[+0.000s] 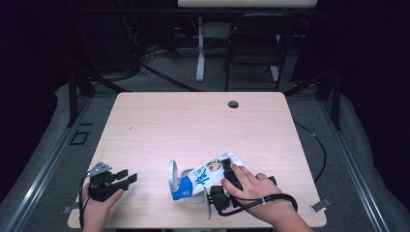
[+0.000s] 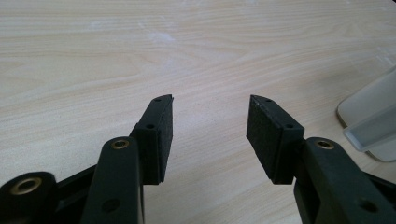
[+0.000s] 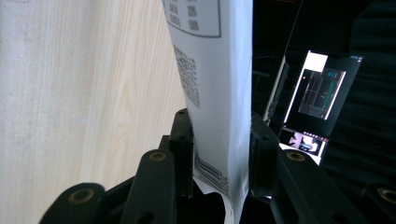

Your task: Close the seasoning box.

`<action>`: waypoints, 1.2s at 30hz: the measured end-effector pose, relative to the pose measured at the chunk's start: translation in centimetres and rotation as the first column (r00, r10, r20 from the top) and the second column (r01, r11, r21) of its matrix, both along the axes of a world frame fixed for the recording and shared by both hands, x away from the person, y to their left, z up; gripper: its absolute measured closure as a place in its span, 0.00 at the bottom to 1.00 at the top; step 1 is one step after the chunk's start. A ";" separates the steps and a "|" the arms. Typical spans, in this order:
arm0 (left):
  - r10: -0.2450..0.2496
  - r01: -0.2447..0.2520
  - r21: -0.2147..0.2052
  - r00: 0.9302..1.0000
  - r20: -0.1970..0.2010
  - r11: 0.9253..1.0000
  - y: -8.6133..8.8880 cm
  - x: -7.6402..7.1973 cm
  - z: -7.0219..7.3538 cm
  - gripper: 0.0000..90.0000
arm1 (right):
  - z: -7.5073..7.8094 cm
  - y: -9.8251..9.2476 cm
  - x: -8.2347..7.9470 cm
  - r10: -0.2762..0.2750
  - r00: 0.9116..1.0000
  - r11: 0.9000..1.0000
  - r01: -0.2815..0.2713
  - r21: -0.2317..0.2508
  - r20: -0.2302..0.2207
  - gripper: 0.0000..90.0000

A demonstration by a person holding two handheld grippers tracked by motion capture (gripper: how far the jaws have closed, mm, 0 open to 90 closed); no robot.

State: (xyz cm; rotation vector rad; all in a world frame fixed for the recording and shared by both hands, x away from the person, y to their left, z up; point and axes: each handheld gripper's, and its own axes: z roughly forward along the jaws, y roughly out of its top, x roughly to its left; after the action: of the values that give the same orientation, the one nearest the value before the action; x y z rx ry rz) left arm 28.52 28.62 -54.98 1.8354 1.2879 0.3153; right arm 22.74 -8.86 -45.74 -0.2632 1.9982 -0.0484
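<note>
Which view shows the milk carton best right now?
The high view: the whole milk carton shows, tipped toward a white cup, with the right tongs clamped on it. The right gripper view gives a close look at its printed white side between the pads. The left gripper view gives bare table and a white edge I can't identify.

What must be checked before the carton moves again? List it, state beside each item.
1. Right gripper clamped on the milk carton: ok, both pads press its white printed side.
2. Carton tilt: ok, it leans spout-first toward the white cup.
3. Spout over the cup's mouth: cannot tell, the carton hides it.
4. Left gripper free: ok, jaws apart over bare table, nothing between them.
5. Left gripper steadying the cup: not ok, it rests apart, to the cup's left.
6. Spills on the table: ok, none visible.
</note>
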 end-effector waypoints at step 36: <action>0.021 -0.021 -0.020 1.000 -0.016 1.000 0.0 0.2 0.0 0.57 | -5.2 -4.0 0.2 -0.030 0.962 0.793 0.188 0.579 -0.273 0.78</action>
State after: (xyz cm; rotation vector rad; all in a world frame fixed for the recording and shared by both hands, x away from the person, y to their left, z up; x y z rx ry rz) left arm 28.72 28.58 -55.02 1.8117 1.3174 0.2983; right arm 22.90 -12.89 -50.92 0.2774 2.1631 0.5713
